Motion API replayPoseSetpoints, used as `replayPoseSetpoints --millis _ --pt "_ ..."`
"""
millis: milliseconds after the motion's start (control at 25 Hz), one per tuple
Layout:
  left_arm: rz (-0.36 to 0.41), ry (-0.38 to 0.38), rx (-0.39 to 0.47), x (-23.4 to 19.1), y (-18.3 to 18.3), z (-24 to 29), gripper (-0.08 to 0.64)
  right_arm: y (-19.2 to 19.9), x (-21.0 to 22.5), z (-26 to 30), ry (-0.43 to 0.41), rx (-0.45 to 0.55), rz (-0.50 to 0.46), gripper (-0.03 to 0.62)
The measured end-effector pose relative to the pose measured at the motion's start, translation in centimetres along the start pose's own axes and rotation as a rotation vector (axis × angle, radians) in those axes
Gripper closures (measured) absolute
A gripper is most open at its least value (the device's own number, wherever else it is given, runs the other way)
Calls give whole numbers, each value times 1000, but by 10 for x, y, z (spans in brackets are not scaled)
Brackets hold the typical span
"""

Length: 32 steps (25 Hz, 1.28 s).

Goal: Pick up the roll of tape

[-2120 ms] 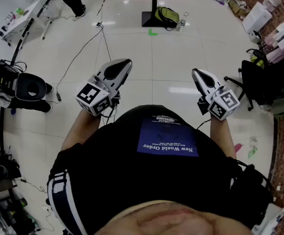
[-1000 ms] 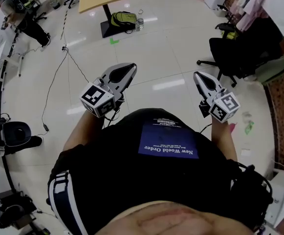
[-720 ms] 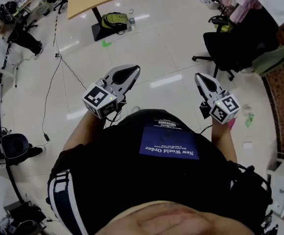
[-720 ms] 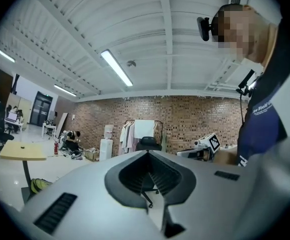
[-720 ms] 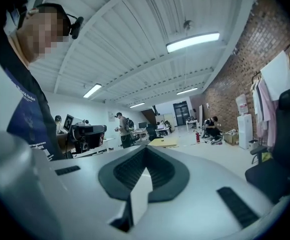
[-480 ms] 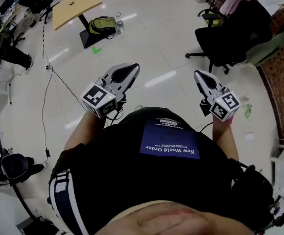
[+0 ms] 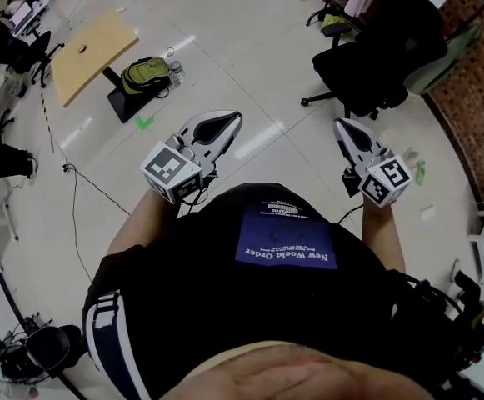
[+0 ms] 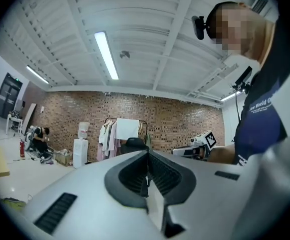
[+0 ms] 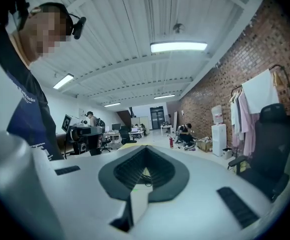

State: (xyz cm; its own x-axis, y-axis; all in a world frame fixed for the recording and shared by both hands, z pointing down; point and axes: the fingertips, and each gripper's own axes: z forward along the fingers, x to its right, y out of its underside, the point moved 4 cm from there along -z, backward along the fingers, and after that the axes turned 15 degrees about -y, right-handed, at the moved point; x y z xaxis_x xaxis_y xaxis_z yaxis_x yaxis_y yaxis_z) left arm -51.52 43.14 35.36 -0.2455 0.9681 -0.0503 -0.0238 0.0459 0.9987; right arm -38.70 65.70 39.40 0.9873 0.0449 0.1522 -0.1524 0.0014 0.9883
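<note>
No roll of tape shows in any view. In the head view I hold both grippers level in front of my chest, above a pale glossy floor. My left gripper (image 7: pixel 232 120) is shut, its jaws meeting in one line with nothing between them (image 8: pixel 146 165). At the right, my right gripper (image 7: pixel 342 126) also looks shut and empty, its tips touching (image 9: pixel 145 153). The right gripper's marker cube (image 8: pixel 206 140) appears at the right of the left gripper view.
A black office chair (image 7: pixel 365 61) stands ahead on the right. A wooden table (image 7: pixel 90 45) with a green backpack (image 7: pixel 144 74) at its foot is ahead on the left. A cable (image 7: pixel 83 192) trails over the floor. A clothes rack (image 8: pixel 124 130) lines the brick wall.
The room has swung past: the table and backpack slid left and down in the head view, and the black chair came nearer the middle. Both grippers stayed shut before my chest.
</note>
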Motion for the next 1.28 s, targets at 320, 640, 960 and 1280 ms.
replayPoseSetpoints --millis 320,640,960,1280 --pt "-22 28 -27 -55 7 80 549 -3 80 31 28 -24 17 606" --pt "-13 -32 -7 -66 5 203 549 -18 211 29 -42 -62 -17 606" --pt "-51 -117 11 -86 3 328 551 -48 356 44 -142 -79 -29 606" --pt "-98 -141 -3 -177 18 381 551 -49 432 128 -161 -89 -23 606"
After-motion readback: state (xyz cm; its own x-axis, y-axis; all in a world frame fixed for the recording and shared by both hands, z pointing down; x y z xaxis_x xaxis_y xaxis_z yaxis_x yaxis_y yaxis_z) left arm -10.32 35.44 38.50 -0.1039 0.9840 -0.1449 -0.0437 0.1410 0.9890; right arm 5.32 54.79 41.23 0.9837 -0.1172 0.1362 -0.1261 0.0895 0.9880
